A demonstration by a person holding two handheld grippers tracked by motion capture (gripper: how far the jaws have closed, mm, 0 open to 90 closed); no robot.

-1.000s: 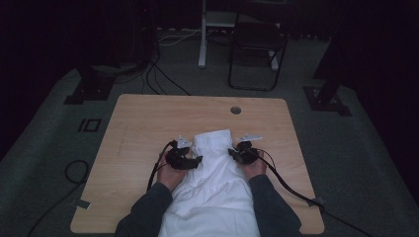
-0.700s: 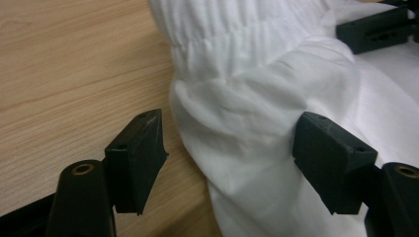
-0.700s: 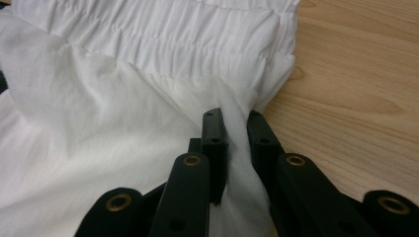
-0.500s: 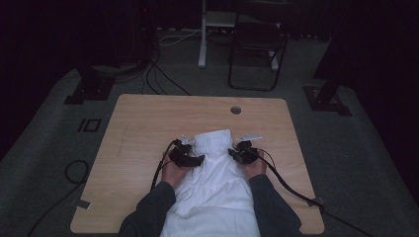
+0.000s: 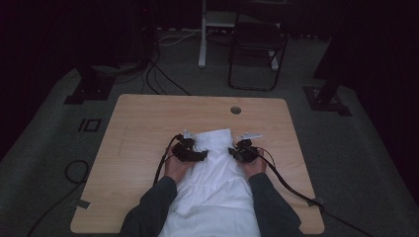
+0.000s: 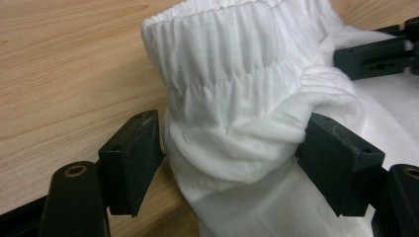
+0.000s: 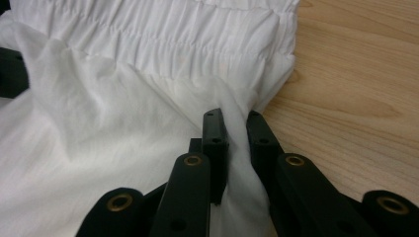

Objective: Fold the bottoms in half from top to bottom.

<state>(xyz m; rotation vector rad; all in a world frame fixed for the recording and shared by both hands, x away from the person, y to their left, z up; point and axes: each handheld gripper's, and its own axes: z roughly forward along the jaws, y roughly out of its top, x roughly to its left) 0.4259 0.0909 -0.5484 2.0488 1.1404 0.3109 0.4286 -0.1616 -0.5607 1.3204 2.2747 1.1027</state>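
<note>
I work on a white cloth [image 5: 217, 177] that lies in the lower middle of the high view, on the worktop [image 5: 143, 123], with its stretchy band [image 5: 213, 137] at the far end.

My right claw [image 7: 232, 129] is pinched tight on a fold of cloth just under the band, at its right corner. I hold it there so that side stays put and does not slide.

My left claw [image 6: 232, 148] stands wide apart. Its jaws have just been opening, and the bunched left corner of the band sits between them, loose and not squeezed. I think the left side is let go so the cloth can settle flat while the right side keeps it in place.
</note>
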